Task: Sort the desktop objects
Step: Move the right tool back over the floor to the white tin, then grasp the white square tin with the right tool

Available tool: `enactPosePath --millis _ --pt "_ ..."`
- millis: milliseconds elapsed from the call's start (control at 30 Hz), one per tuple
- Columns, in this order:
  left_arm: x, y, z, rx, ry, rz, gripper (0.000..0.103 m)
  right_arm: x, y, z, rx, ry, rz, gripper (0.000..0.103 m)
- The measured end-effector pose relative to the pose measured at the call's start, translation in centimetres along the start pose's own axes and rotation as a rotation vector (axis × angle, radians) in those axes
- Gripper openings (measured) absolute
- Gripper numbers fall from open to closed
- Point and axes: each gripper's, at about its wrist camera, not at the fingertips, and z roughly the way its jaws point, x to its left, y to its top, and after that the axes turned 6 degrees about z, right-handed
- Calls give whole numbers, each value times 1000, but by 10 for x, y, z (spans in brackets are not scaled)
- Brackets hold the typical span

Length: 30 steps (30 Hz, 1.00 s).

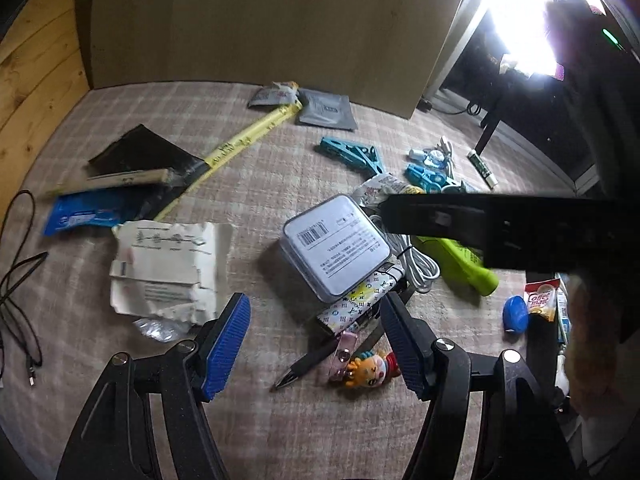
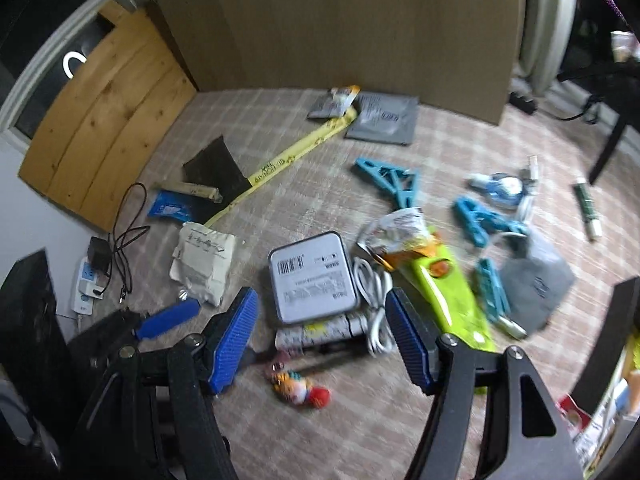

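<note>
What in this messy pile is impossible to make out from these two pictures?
- Patterned case: left wrist view, mostly hidden under the white tin.
- Items at the right edge: right wrist view, cut off by the frame and a dark bar.
- Tin's label text: right wrist view, blurred, too small to read.
- Window area: left wrist view, washed out by glare.

Both tools match: the left gripper (image 1: 315, 346) has black angular arms with cut-out slots; round silver screws sit at the joints; its fingers (image 1: 226, 346) carry ribbed blue pads; the right gripper (image 2: 320, 342) shows the same black frame, silver screws, blue ribbed pads.
</note>
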Motion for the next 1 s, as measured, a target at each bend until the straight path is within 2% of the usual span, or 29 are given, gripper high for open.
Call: enactPosePath --millis 167,400,633,767,1000 --pt "0 6 16 12 -28 -11 65 0 15 34 66 29 24 61" --pt "2 8 31 29 -53 -23 64 2 26 59 112 40 15 54" --pt "6 7 40 39 -72 -43 62 0 26 72 141 33 9 53" --pt "6 7 45 52 -92 -46 51 -3 17 78 169 72 25 53" --pt "7 9 43 53 -95 -43 51 -1 11 76 156 61 54 53"
